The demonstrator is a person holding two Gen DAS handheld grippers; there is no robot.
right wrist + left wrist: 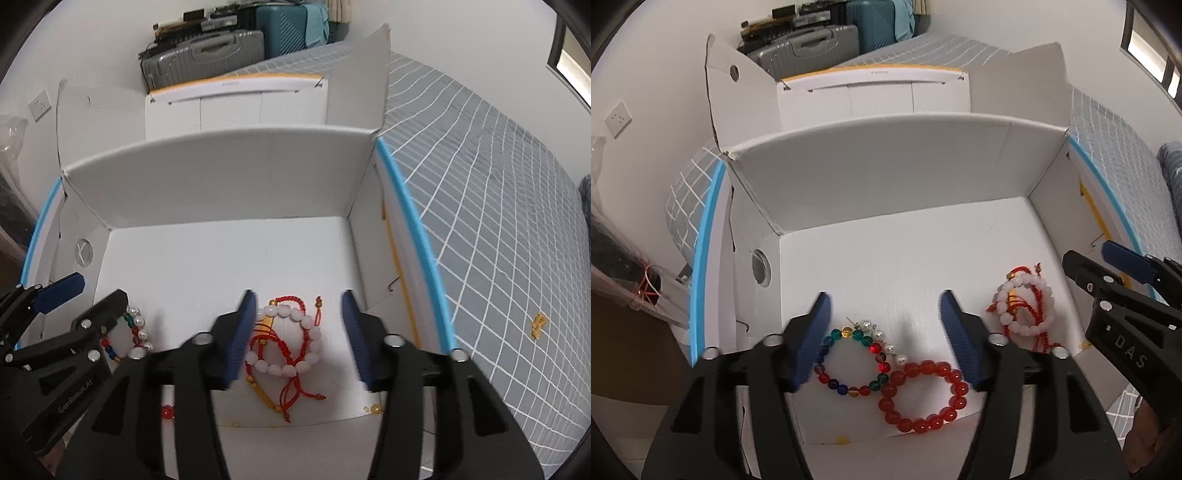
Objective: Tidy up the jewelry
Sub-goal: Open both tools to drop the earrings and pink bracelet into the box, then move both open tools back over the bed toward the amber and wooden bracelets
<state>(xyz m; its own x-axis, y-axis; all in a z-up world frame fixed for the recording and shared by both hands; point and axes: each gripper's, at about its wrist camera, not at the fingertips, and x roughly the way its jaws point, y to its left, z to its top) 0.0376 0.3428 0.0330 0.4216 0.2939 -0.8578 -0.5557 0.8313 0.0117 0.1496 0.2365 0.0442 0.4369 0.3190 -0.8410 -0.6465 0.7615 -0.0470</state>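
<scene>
White walls (92,48) close the room, with a socket plate (617,117) low on the left one. Grey and teal suitcases (236,48) stand against the far wall. A bed with a grey sheet crossed by white lines (498,206) fills the right side, and a dark-framed window (1152,48) lets daylight in

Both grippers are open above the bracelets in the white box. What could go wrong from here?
1. The multicolour bracelet, the pearl strand and the red bead bracelet touch each other, so the left gripper may lift or drag more than one.
2. The red cords around the white bead bracelet look loose; the right gripper may snag them.
3. A small amber piece lies outside the box on the checked cover and may be forgotten.
</scene>
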